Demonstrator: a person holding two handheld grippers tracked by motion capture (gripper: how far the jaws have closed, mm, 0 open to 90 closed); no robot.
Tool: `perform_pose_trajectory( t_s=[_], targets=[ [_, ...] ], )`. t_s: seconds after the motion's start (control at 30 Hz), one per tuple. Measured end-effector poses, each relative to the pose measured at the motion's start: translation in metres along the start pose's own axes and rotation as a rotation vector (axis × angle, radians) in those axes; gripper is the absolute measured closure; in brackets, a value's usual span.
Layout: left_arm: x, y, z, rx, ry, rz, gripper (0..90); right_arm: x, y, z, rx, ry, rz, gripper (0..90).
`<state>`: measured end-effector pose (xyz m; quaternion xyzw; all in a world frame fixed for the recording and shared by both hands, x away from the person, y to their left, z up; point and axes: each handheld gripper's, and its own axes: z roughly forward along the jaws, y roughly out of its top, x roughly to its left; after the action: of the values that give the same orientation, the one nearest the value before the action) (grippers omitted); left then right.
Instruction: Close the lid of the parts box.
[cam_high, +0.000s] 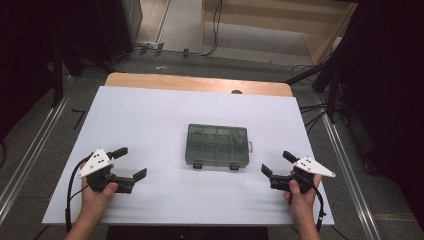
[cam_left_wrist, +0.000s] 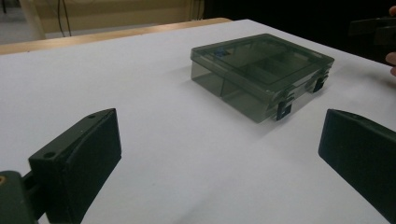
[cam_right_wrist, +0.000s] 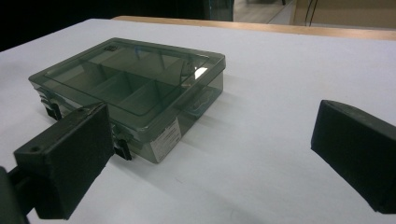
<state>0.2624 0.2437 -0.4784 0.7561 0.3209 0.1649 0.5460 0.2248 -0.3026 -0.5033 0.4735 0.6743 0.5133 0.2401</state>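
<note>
A closed, smoky-clear box (cam_high: 217, 146) with inner dividers lies flat near the middle of the white table (cam_high: 150, 115), its two dark latches (cam_high: 198, 164) facing me. I hold the left gripper (cam_high: 131, 162) and right gripper (cam_high: 275, 162) low on either side of it, each well apart from the box. Both sets of fingers are spread wide and hold nothing; the left gripper view and right gripper view each show bare table between the fingers.

Risks, as I judge them. The box looks light and the table smooth, so a push from one side alone would likely slide or spin it rather than grip it. The latches are small and sit low on the front wall; wide fingers could slip off them, or press lid and base together and keep the box shut. If a latch springs while the other side is unheld, the box may jump or tip. Small things appear to lie in the right rear compartment (cam_high: 238, 137); a sudden lift or tilt could throw them across the dividers or out of an opened lid. The two grippers approach the same front edge and could knock each other.

Writing: a pale label (cam_right_wrist: 166, 138) on the box's side wall, seen in the right gripper view, carries print too small to read. I see no brand elsewhere.
</note>
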Motion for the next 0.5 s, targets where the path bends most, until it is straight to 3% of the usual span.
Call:
perform_pose_trajectory(
  t_s=[0.5],
  targets=[
    [0.017,-0.012,-0.028,0.002,0.050,-0.012,0.0,-0.018,-0.007,-0.015,-0.001,-0.041,0.009,0.0]
  ],
)
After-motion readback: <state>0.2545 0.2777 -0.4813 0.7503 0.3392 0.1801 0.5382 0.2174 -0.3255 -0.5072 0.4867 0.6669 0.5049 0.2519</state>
